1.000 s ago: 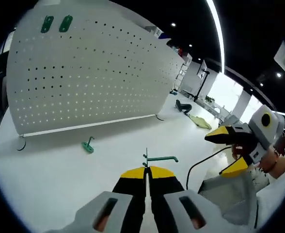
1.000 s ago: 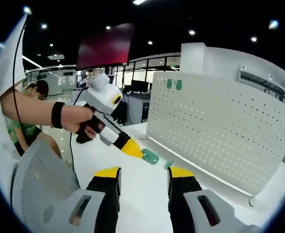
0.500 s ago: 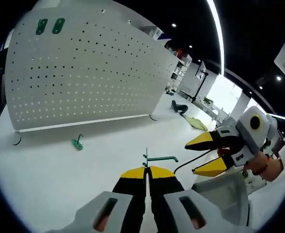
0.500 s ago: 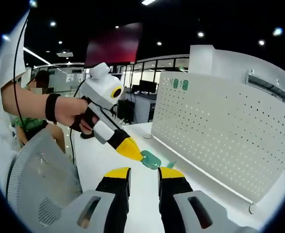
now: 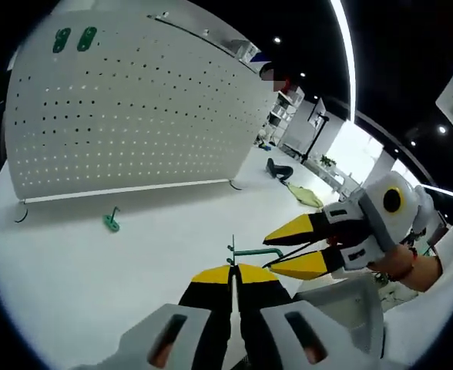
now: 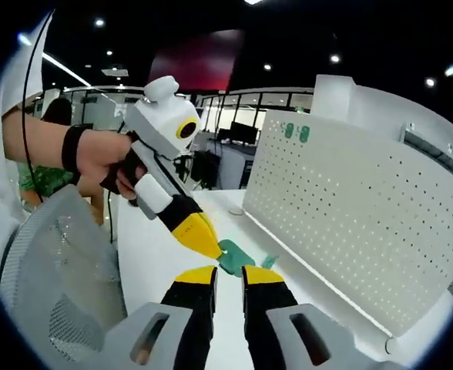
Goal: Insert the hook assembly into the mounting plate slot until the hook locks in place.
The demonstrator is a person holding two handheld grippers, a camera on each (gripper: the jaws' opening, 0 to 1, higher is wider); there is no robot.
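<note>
My left gripper (image 5: pixel 233 270) is shut on a green hook assembly (image 5: pixel 251 252), held above the white table. In the right gripper view the left gripper (image 6: pixel 199 235) comes in from the left with the green piece (image 6: pixel 233 257) at its yellow tip. My right gripper (image 6: pixel 228 276) is narrowly open, its jaws on either side of that piece. In the left gripper view the right gripper (image 5: pixel 271 254) straddles the hook's free end. I cannot tell whether it touches. The white pegboard (image 5: pixel 134 116) stands behind with two green plates (image 5: pixel 72 38) near its top corner.
A loose green hook (image 5: pixel 111 222) lies on the table (image 5: pixel 95 285) before the pegboard's foot. A grey mesh chair back (image 6: pixel 49 270) stands close at the left. A person's hand (image 6: pixel 95 158) holds the left gripper. Dark and yellow items (image 5: pixel 288 173) lie beyond the pegboard's end.
The right gripper has come in toward the held hook and its jaws have narrowed around it. The left gripper has kept its hold on the hook.
</note>
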